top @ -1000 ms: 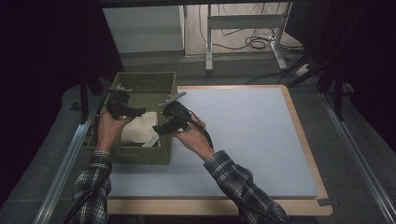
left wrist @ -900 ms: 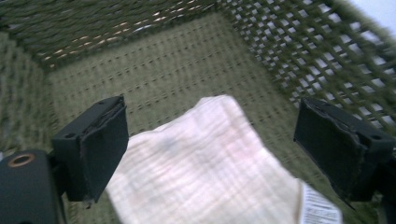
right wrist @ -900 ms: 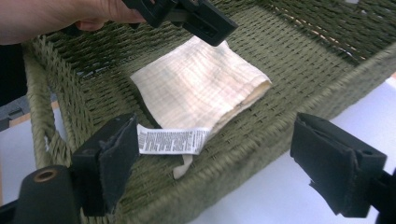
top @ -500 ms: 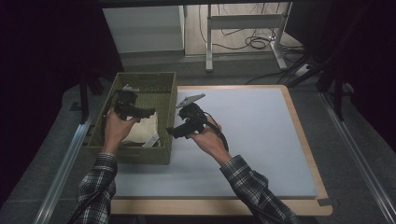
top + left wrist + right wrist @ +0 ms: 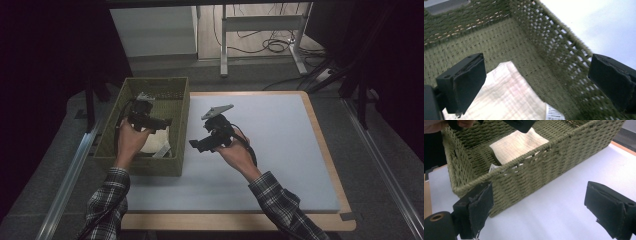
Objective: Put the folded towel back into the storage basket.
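A green woven basket stands on the left part of the table, with a white folded cloth lying on its floor. My left gripper hovers inside the basket above the cloth, and its jaws, which have just been opening, stand open with nothing between them. My right gripper is outside the basket over the mat, pointing back at the basket's side wall. Its jaws have also just been opening and are empty. The cloth shows over the rim, with the left gripper above it.
A pale blue mat covers the wood-edged table to the right of the basket. A small printed label sticks out from the cloth. Metal desk legs and cables stand on the floor behind the table.
Both grippers were down at the cloth in the basket. The right gripper has come out and moved right over the mat; the left has lifted off the cloth, which stays in the basket.
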Motion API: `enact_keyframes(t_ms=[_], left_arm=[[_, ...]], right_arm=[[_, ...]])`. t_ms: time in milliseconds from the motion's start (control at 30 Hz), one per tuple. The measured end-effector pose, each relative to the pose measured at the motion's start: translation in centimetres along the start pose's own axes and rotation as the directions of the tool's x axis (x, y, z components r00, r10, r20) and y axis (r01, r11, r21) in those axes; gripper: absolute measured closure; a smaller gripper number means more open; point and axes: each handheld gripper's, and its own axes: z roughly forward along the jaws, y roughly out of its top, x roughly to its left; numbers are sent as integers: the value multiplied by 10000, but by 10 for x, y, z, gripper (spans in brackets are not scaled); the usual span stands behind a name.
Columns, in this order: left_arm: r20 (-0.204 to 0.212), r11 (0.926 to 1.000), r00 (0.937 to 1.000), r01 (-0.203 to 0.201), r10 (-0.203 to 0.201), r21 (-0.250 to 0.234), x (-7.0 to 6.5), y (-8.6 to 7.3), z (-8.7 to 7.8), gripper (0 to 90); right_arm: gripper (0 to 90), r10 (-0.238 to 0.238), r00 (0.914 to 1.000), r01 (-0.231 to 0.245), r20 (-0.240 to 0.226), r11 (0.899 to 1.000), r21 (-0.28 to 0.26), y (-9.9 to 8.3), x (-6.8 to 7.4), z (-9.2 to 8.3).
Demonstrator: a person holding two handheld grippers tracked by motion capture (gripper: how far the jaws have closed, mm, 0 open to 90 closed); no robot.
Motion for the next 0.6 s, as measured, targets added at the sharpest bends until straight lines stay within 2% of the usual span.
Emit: enact_keyframes(t_ms=[167,300,600], left_arm=[[82,9992,9992,-390,391,-133,-11,3,-1,16],[327,9989,9985,-434,440,-202,-19,4,-1,14],[557,9968,9954,-768,779,-218,-41,10,0,14]], right_arm=[[81,-6,10000,6,32,10000,1,-6,-3,-7],[77,47,9999,-46,151,10000,-45,-13,-7,-14],[75,220,9994,-220,272,9998,-8,-29,-15,-31]])
